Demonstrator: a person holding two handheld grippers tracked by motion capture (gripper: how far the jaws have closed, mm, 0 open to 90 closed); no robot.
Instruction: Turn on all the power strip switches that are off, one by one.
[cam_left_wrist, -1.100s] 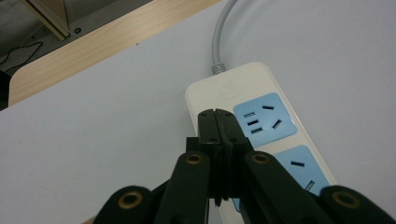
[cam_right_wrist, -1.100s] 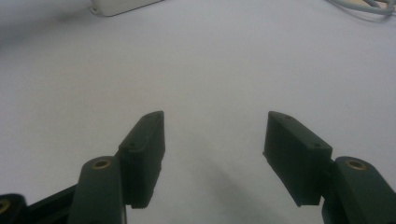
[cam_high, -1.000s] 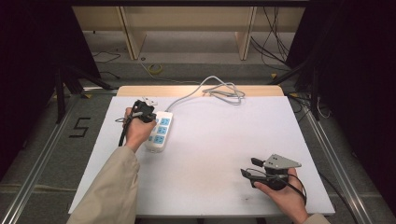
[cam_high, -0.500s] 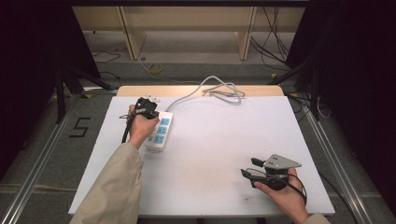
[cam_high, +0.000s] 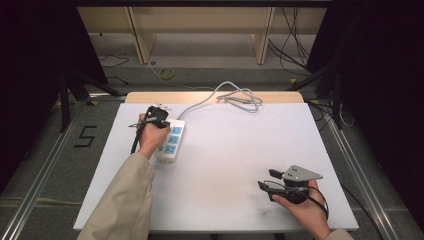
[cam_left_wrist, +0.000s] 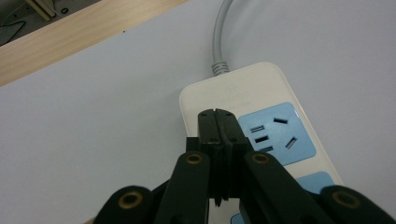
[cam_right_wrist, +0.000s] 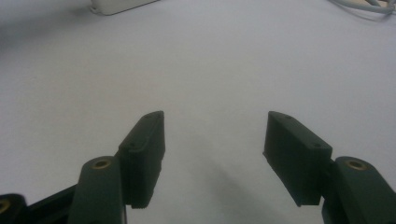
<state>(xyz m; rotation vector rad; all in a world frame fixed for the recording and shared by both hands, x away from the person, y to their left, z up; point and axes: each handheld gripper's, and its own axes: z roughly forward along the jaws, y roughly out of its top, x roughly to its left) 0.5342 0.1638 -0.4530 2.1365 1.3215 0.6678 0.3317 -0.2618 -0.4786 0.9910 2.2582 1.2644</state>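
The strip (cam_left_wrist: 254, 135) lay on the left part of the white table (cam_high: 240, 165), its grey cord (cam_left_wrist: 219, 32) running off its far end toward the back edge, where it lay in a loose coil (cam_high: 240, 96). Its blue sockets (cam_left_wrist: 275, 133) faced up, and nothing was plugged into any we could see.

Our left gripper (cam_left_wrist: 218, 114) sat over the strip's far end, jaws pressed flat together with nothing between them, the tips just beside the first socket. We could not tell whether the tips were touching the casing or hovering just off it. We judged the step in hand to be a press or nudge on that end of the strip, perhaps on a switch hidden under the jaws.

To do it well, we would have kept the jaws closed so they acted as one stiff finger, come straight down rather than at a slant, and stayed off the socket slots. A slanted push could have skated the light strip across the smooth table, since nothing braced it.

Our right gripper (cam_high: 272, 180) rested well apart, near the front right corner, jaws wide and empty. We thought it could have steadied the strip's near end, had the strip begun to slide.
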